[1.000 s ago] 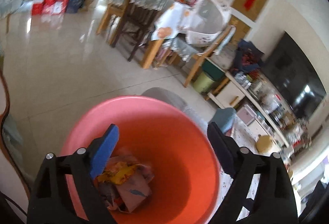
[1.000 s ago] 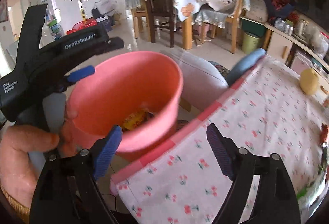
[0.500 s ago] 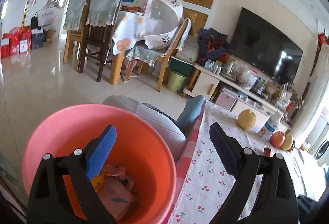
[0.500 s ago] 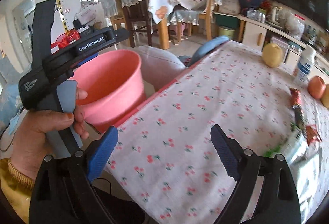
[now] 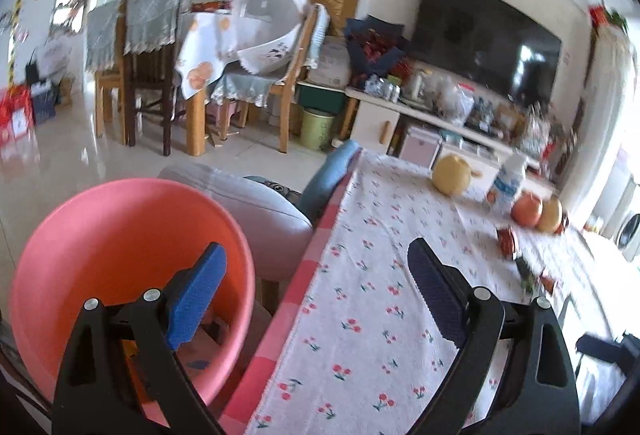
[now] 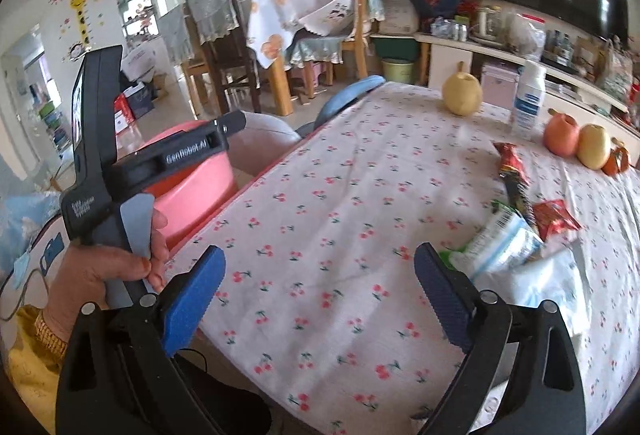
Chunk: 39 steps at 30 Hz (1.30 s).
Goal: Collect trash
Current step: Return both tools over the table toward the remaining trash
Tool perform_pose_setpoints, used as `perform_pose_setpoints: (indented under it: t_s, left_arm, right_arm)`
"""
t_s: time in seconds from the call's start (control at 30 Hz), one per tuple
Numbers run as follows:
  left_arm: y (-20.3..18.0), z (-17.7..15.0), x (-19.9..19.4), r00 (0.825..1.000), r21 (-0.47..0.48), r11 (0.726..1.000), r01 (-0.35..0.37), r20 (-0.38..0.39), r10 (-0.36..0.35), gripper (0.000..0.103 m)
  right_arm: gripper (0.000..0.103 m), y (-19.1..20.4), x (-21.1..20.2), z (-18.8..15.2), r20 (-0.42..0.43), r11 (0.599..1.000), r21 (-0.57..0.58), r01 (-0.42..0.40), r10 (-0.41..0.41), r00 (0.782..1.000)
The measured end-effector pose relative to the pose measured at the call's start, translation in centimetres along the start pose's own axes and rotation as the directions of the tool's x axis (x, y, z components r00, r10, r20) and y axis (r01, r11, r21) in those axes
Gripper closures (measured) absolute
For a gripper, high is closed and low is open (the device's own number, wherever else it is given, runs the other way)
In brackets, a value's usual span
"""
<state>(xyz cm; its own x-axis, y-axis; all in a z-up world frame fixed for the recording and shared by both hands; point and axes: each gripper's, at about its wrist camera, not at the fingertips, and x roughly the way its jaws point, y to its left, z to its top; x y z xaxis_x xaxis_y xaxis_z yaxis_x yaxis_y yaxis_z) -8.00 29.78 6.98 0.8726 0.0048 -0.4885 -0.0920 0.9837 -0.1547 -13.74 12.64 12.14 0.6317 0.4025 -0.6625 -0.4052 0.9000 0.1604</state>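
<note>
Here, both black two-finger grippers with blue pads are standing wide apart, holding nothing. The left gripper (image 5: 316, 275) is hovering over the edge of the cherry-print tablecloth-covered table (image 5: 360, 315), beside the round pink plastic bin (image 5: 100, 227) containing crumpled wrappers (image 5: 208, 347). The right gripper (image 6: 320, 271) is facing more trash on the table: a white and green plastic packet (image 6: 500, 239) and red snack wrappers (image 6: 554, 213), near some fruit (image 6: 562, 135).

My left gripper (image 5: 316, 271) hides most of the trash inside the pink bin (image 5: 100, 227). At three o'clock, the white wrapper (image 6: 536, 283) blurs; items beyond it are unreadable.
</note>
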Motion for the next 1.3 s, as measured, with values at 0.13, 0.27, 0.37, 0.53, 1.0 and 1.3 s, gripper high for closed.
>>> perform_pose_setpoints:
  t_s: [0.13, 0.27, 0.37, 0.53, 1.0, 1.3]
  left_arm:
    - [-2.0, -0.6, -0.6, 1.0, 0.08, 0.997, 0.001, 0.004, -0.001, 0.01]
    - [-3.0, -1.1, -1.0, 1.0, 0.102, 0.995, 0.005, -0.006, -0.005, 0.01]
    - [-3.8, -1.3, -1.4, 1.0, 0.122, 0.992, 0.01, -0.008, -0.009, 0.01]
    - [-5.2, -2.0, -1.9, 0.999, 0.147, 0.989, 0.034, -0.023, -0.031, 0.01]
    - [-11.2, -4.9, -3.4, 0.986, 0.26, 0.953, 0.156, -0.105, -0.132, 0.01]
    - [-16.4, -6.7, -5.2, 0.953, 0.388, 0.872, 0.299, -0.16, -0.255, 0.01]
  right_arm:
    - [0.008, -1.2, -0.9, -0.6, 0.007, 1.0, 0.016, 0.021, -0.021, 1.0]
    - [0.008, -2.3, -2.0, -0.7, 0.028, 0.999, 0.033, 0.039, -0.04, 0.999]
    - [0.008, -3.2, -3.0, -0.6, 0.05, 0.997, 0.057, 0.05, -0.053, 0.997]
    - [0.008, -4.8, -4.3, -0.6, 0.074, 0.994, 0.092, 0.067, -0.074, 0.995]
    - [0.007, -10.5, -7.0, -1.4, 0.104, 0.974, 0.199, 0.106, -0.128, 0.986]
    - [0.007, -15.1, -8.6, -2.1, 0.099, 0.95, 0.275, 0.147, -0.18, 0.979]
